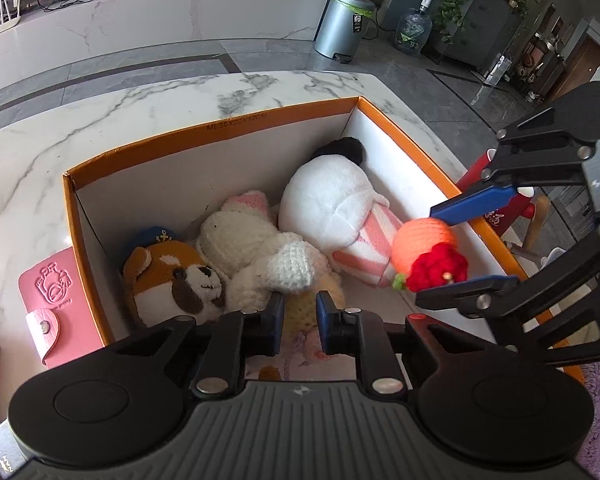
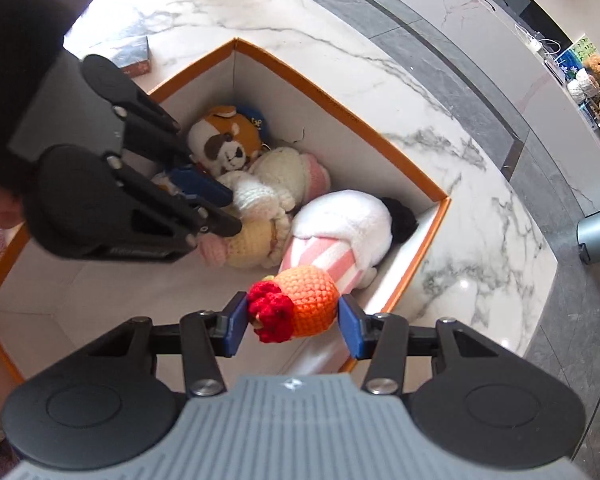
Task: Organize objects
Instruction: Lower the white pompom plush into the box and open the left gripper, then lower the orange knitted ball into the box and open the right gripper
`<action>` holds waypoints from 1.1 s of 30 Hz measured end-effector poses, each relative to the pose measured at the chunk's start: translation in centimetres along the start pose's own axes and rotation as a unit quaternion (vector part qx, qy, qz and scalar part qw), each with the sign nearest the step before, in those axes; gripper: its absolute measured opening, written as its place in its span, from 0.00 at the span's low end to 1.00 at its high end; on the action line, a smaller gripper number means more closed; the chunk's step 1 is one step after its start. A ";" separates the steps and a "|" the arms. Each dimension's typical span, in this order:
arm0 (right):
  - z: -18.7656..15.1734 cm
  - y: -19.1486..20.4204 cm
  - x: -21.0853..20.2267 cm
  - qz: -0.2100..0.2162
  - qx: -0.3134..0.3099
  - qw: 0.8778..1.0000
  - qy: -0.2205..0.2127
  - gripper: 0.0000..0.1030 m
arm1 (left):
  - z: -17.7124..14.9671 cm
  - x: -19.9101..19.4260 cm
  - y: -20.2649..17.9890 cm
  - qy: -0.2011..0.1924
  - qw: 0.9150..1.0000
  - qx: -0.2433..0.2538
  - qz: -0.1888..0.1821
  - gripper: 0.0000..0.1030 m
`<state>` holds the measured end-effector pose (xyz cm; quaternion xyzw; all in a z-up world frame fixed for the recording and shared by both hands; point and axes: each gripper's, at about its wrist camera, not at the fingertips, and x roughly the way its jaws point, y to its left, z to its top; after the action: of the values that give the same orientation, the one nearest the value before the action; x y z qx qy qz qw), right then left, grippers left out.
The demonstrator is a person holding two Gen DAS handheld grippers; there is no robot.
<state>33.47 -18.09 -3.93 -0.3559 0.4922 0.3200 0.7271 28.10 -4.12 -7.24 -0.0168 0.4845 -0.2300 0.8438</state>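
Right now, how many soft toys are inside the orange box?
4 lie inside: brown dog at one end, cream crochet doll beside it, yellow crochet toy under the left gripper, big white plush. More may hide underneath.

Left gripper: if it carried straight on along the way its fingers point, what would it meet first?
Most likely the yellow crochet toy lying in the orange box; the left gripper is already closed on it or just above it, though depth is unclear.
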 end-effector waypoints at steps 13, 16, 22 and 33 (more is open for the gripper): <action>0.8 1.4 3.5 -0.016 -0.009 1.000 0.007 0.49 | -0.3 0.1 -0.1 -0.006 1.000 0.010 -0.009 0.20; 0.4 1.3 2.8 -0.019 -0.012 1.000 0.003 0.48 | -0.3 -0.2 0.0 -0.008 1.000 0.007 -0.016 0.20; -1.0 1.4 0.7 0.009 -0.007 1.000 -0.001 0.49 | -0.1 -3.6 0.2 -0.045 0.999 -0.002 -0.019 0.20; -1.0 2.8 4.9 0.010 -0.009 1.000 -0.014 0.49 | -0.8 -6.3 0.1 -0.057 0.998 -0.009 0.021 0.20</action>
<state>32.19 -16.85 -9.36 -0.3527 0.4825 0.3366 0.7277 24.82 -1.30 -2.56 -0.0273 0.4383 -0.2068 0.8743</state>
